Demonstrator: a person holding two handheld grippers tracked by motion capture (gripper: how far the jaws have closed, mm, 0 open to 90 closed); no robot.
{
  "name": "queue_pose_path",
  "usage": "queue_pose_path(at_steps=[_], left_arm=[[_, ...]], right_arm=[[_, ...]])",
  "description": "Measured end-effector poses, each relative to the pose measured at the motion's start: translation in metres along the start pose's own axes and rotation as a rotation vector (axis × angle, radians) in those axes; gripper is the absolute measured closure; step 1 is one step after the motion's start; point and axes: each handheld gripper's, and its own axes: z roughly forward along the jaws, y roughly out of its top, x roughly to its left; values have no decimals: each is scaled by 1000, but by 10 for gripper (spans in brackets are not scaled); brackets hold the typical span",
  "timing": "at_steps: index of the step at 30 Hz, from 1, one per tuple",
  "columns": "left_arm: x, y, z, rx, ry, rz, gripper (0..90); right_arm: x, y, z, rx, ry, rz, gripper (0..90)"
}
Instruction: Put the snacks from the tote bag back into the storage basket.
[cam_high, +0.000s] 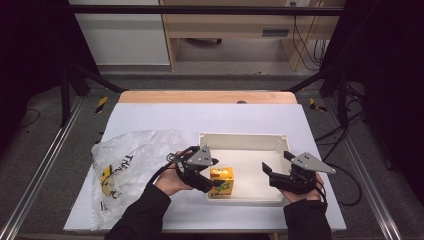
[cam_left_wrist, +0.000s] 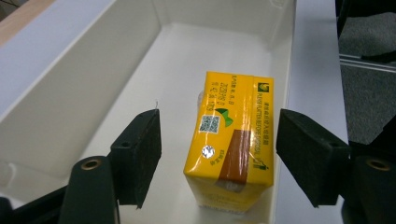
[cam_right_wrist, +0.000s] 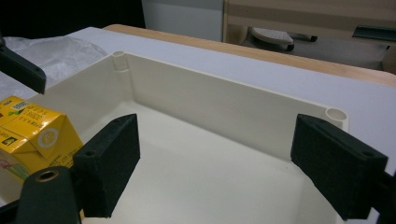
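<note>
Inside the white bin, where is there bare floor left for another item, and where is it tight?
Bare floor runs from the yellow carton across to the white bin's far wall and right side, under the open right gripper. It is tight at the near-left corner, where the open left gripper straddles the carton.

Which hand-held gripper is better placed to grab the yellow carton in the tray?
Left. The left hand-held gripper is open with its jaws either side of the carton in the tray. The right hand-held gripper is open over bare tray floor, the carton off to its side.
</note>
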Motion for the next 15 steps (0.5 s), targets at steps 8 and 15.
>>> queue_pose_path(at_steps=[8, 15], left_arm=[[-6, 0, -34, -76, 70, -66, 249], [-10, -14, -68, -132, 179, -142, 221]], right_arm=[[-1, 0, -1, -1, -5, 5, 157], [-2, 0, -2, 1, -8, 9, 157]])
